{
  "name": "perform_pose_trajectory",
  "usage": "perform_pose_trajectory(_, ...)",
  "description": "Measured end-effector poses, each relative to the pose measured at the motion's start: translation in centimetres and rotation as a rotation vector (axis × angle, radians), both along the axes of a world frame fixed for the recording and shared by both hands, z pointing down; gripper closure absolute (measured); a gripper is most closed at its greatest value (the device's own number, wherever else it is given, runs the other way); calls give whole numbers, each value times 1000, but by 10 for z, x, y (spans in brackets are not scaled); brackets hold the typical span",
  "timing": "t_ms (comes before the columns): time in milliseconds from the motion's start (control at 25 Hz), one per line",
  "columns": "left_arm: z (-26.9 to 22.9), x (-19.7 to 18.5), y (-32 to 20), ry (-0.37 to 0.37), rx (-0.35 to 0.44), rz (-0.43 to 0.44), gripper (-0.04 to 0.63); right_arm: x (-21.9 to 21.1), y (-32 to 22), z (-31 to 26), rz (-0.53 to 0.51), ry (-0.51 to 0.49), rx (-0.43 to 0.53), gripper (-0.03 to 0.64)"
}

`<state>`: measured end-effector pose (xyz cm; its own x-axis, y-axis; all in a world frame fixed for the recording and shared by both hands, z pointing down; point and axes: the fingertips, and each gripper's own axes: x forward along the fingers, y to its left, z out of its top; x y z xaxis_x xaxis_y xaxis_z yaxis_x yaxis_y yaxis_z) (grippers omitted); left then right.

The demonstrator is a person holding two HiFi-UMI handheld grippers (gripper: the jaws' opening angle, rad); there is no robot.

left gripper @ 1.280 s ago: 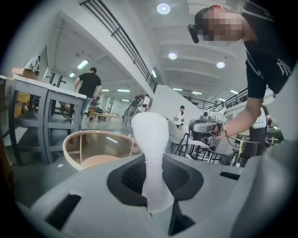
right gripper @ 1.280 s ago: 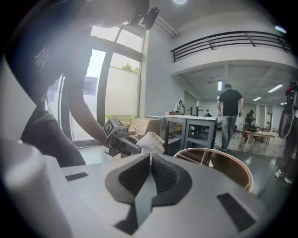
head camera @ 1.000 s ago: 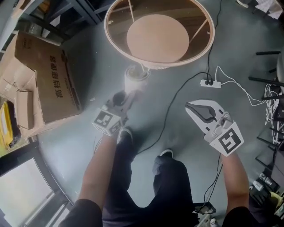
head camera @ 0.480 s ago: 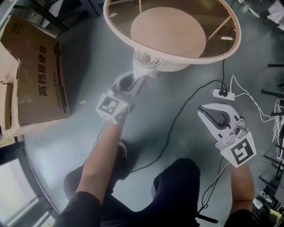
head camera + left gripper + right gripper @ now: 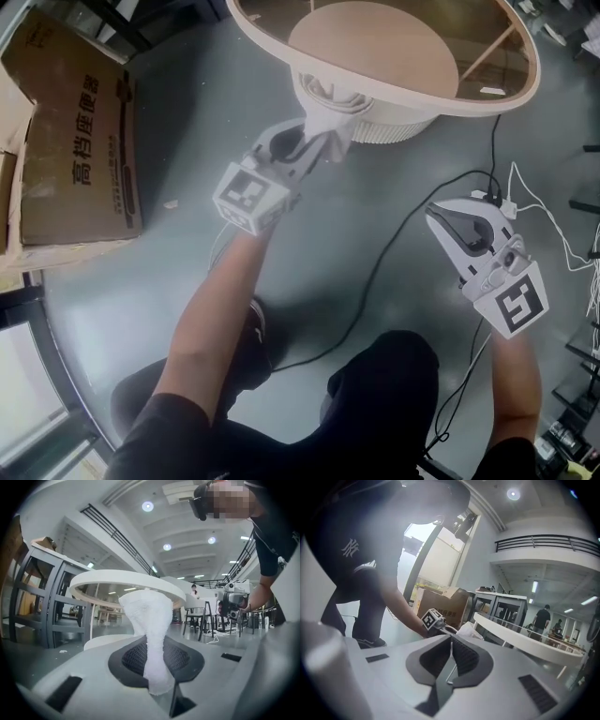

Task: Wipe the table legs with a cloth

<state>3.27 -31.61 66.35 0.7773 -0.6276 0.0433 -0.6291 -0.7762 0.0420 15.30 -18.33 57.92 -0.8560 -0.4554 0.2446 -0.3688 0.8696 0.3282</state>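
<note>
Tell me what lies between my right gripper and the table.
Head view: only grey floor, crossed by a black cable, separates the shut right gripper from the table.

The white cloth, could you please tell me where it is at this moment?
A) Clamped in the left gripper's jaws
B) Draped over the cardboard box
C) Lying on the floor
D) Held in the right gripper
A: the left gripper view shows the white cloth pinched between the jaws of the left gripper, while the right gripper is shut with nothing in it.
</note>
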Motion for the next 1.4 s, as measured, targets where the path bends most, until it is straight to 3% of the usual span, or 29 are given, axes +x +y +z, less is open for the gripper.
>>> perform_pose_trajectory(400, 45, -6, 11, -48, -117, -7, 522, -1, 11, 3, 15, -3, 2, 606)
perform_pose_trajectory(560, 52, 1, 28, 5, -152, 12, 522, 2, 11, 22, 39, -55, -113, 604)
perform_pose_trajectory(640, 44, 12, 52, 96, -154, 67, 522, -5, 11, 35, 38, -119, -206, 579)
perform_pose_trajectory(680, 36, 21, 66, 143, -150, 106, 522, -10, 11, 43, 36, -123, -241, 470)
perform_pose_trajectory(720, 27, 31, 78, 184, -146, 147, 522, -15, 12, 50, 37, -114, -267, 408)
perform_pose_trajectory(840, -4, 62, 102, 243, -123, 265, 522, -31, 9, 59, 58, -115, -314, 408)
perform_pose_trajectory(960, -29, 77, 109, 227, -57, 336, 522, -38, -3, 50, 87, -121, -308, 407)
perform_pose_trajectory(1080, -32, 68, 97, 172, -39, 292, 522, -36, -12, 43, 95, -92, -279, 407)
perform_pose_trajectory(1280, -15, 11, 55, 93, -13, 76, 522, -28, -11, 33, 99, -108, -247, 407)
perform_pose_trajectory(1400, -31, -13, 25, 66, 53, -12, 522, -22, -2, 34, 111, -119, -228, 407)
